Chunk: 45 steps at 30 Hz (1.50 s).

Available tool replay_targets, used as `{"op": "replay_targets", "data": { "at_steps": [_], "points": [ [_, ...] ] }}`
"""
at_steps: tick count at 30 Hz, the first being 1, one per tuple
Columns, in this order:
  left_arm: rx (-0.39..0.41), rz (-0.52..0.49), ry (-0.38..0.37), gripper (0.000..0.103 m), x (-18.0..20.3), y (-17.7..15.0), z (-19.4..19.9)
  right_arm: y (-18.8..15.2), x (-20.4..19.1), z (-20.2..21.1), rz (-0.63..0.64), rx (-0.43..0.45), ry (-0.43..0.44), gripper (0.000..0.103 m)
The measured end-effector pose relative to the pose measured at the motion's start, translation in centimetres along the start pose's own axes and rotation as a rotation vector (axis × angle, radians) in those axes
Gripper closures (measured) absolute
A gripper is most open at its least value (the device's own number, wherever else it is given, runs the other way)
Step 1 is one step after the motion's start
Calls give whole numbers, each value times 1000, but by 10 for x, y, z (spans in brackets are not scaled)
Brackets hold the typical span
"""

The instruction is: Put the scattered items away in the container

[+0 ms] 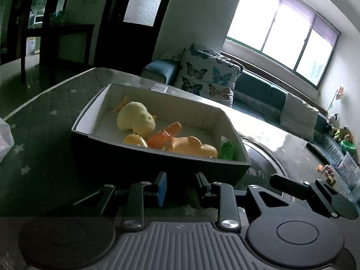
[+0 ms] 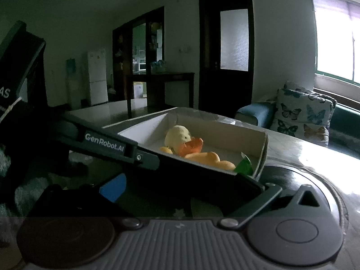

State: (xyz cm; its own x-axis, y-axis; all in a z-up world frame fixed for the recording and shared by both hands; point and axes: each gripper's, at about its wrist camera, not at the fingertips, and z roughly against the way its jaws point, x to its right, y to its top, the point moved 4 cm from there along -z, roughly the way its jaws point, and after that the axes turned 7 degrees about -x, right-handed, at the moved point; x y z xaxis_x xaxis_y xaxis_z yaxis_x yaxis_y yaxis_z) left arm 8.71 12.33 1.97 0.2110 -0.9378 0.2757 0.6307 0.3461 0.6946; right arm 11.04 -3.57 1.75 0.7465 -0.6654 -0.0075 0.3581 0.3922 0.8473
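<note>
A cardboard box [image 1: 94,112], dark outside and white inside, sits on a grey star-patterned mat [image 1: 33,135]. Inside lie a pale yellow plush duck [image 1: 137,117], orange toys [image 1: 191,146] and a green toy [image 1: 227,149]. My left gripper [image 1: 182,189] stands just before the box's near wall, jaws partly apart with nothing between them. In the right wrist view the same box [image 2: 144,130] and duck [image 2: 177,135] show. My right gripper [image 2: 191,189] is wide open at the box's dark near corner, pressing on nothing. The left gripper's casing [image 2: 108,145] crosses in from the left.
A sofa with a butterfly cushion [image 1: 207,78] runs along the window side. A dark round pad [image 2: 315,180] lies on the glossy tabletop right of the box. A white bag [image 1: 4,139] sits at the mat's left edge. Small toys [image 1: 344,139] crowd the far right.
</note>
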Motion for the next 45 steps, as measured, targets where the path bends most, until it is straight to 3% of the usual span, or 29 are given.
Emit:
{"op": "replay_targets", "data": {
  "at_steps": [24,45],
  "points": [
    [50,-202,197,69,15,-30,3,-33,-11,6,-81,-60,13,0],
    [37,-260,352,68,16,-41,-9,-43,-6,2,-130,-93,-11,0]
  ]
}}
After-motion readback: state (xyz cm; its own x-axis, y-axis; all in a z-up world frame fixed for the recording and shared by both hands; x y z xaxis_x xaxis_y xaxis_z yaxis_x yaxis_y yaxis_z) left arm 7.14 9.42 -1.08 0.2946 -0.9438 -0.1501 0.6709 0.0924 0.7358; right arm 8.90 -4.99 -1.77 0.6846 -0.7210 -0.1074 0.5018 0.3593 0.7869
